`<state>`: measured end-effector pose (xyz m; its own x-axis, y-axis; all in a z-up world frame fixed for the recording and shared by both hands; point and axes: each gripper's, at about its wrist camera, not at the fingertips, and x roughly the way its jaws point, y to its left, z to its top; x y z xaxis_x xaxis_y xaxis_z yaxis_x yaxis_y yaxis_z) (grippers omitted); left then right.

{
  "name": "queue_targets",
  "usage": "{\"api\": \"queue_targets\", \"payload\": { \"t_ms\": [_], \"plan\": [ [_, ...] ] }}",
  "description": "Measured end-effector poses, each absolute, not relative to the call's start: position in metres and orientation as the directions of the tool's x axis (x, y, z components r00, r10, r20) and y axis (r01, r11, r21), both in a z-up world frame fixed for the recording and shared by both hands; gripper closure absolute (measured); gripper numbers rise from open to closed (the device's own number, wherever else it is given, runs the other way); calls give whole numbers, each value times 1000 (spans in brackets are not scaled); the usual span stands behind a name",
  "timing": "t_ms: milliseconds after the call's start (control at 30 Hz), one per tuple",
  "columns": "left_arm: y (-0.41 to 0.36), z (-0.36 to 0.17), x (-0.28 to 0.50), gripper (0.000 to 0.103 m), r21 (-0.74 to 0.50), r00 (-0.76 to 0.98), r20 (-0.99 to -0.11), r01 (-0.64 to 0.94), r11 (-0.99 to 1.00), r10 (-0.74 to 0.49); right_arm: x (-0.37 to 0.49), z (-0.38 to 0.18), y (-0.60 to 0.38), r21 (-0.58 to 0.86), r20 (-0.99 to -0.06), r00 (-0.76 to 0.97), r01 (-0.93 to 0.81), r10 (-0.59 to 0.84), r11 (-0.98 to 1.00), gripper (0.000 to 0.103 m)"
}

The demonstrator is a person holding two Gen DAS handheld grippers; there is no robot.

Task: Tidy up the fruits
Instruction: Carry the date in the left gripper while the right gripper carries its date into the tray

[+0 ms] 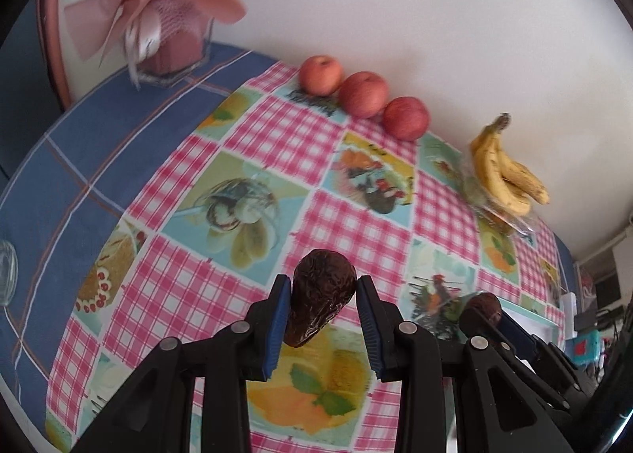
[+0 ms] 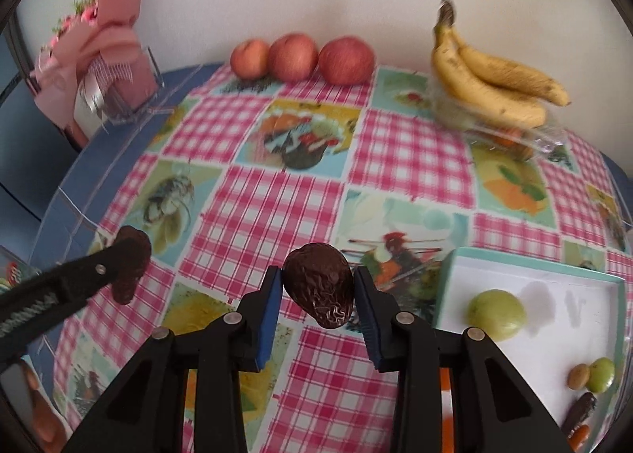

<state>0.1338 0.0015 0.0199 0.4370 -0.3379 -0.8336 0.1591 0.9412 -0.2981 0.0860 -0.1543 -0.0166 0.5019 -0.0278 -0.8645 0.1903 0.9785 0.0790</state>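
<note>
Here, at the far left by the white wall, a pink flower bunch [image 2: 95, 37] is seen in a clear holder on the blue cloth. Next to it, on the pink checked tablecloth [image 2: 277, 199], three red apples [image 2: 302, 56] are lined up in a row along the wall, touching each other.

A dark wrinkly date [image 1: 320, 294] is held tight between the blue pads of the left gripper [image 1: 322, 316], lifted off the cloth. A second dark date [image 2: 318, 289] is pinched in the right gripper [image 2: 318, 308], also up in the air, just beside the first one.

Further right, a bunch of yellow bananas [image 2: 490, 77] is laid on a clear wrapper near the wall. At the near right, a white tray [image 2: 554, 279] with a teal rim is seen. A round green fruit [image 2: 496, 314] and a few smaller fruits [image 2: 593, 378] are kept inside it.
</note>
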Motion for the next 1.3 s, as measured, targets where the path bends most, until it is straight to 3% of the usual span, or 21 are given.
{"api": "queue_targets", "payload": {
  "t_ms": [633, 1300],
  "plan": [
    [-67, 56, 80, 67, -230, 465, -799, 350, 908, -382, -10, 34, -219, 174, -822, 563, 400, -91, 900, 65],
    [-175, 22, 30, 67, -193, 332, -834, 571, 798, -440, -90, 33, -341, 220, -817, 529, 651, -227, 727, 65]
  ]
}}
